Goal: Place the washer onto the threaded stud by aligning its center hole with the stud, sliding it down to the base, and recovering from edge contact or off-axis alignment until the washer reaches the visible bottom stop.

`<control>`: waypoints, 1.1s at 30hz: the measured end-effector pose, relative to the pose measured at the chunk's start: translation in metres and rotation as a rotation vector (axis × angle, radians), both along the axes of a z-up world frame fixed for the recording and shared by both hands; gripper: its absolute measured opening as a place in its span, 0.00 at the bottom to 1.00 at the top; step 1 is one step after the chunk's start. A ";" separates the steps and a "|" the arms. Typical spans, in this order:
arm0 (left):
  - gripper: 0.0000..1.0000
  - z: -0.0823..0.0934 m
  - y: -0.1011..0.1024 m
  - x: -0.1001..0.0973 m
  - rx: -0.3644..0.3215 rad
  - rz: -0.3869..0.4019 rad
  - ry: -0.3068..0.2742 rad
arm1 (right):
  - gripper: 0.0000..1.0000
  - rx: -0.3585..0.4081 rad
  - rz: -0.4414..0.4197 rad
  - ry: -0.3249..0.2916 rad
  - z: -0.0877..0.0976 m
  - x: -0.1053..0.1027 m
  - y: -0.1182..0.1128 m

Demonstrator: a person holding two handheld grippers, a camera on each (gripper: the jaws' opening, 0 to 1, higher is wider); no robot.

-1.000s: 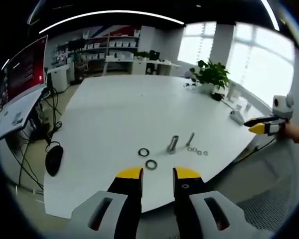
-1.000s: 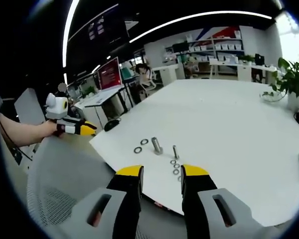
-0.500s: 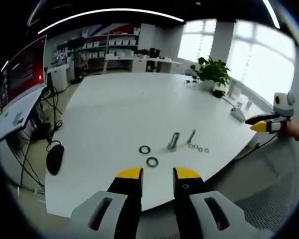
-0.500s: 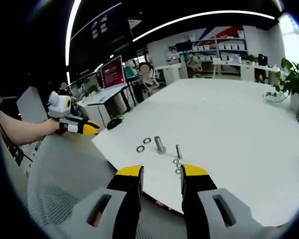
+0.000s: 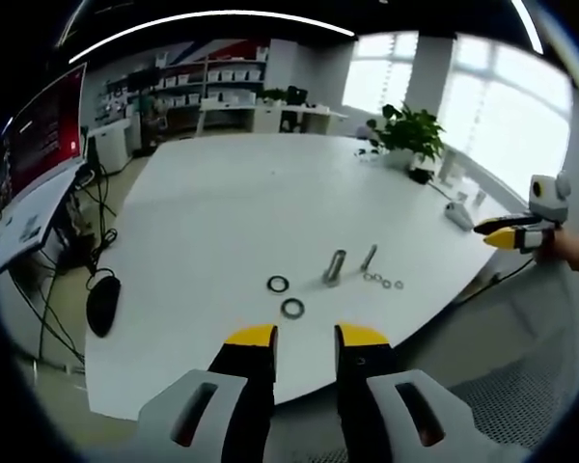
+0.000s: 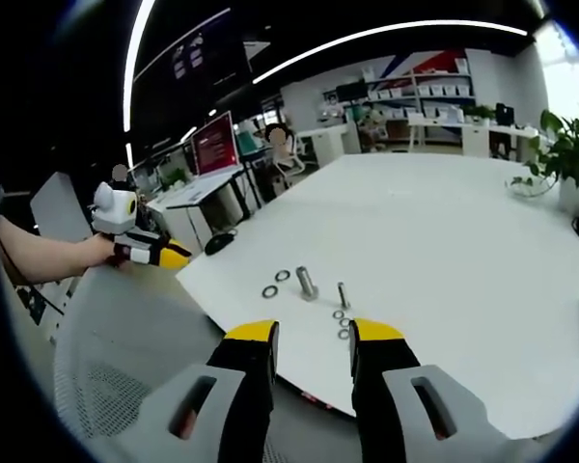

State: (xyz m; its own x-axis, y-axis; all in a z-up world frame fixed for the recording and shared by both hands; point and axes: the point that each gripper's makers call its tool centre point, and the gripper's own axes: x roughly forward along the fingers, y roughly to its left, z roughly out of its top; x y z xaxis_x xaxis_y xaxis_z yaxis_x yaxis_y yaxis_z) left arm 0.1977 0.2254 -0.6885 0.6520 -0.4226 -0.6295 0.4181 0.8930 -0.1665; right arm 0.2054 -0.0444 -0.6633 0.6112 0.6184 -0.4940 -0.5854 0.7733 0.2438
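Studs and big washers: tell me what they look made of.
Studs: likely bare steel, grey with a dull sheen. Big washers: dark rings, perhaps blackened metal or rubber; too small to tell.

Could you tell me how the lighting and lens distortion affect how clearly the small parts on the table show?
Left gripper view: bright windows wash out the far right, the table edge bows, washers stay legible. Right gripper view: ceiling strips curve strongly, small washers blur together beside the stud.
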 end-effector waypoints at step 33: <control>0.23 0.002 -0.003 -0.001 0.027 0.013 -0.002 | 0.31 -0.008 0.025 0.018 -0.005 -0.002 0.003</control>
State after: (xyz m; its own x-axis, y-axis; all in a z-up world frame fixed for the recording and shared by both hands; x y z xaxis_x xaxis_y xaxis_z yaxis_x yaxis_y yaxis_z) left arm 0.1964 0.2228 -0.6862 0.6587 -0.3971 -0.6391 0.4071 0.9024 -0.1411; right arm 0.2031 -0.0412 -0.6679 0.5868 0.6290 -0.5100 -0.5998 0.7607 0.2481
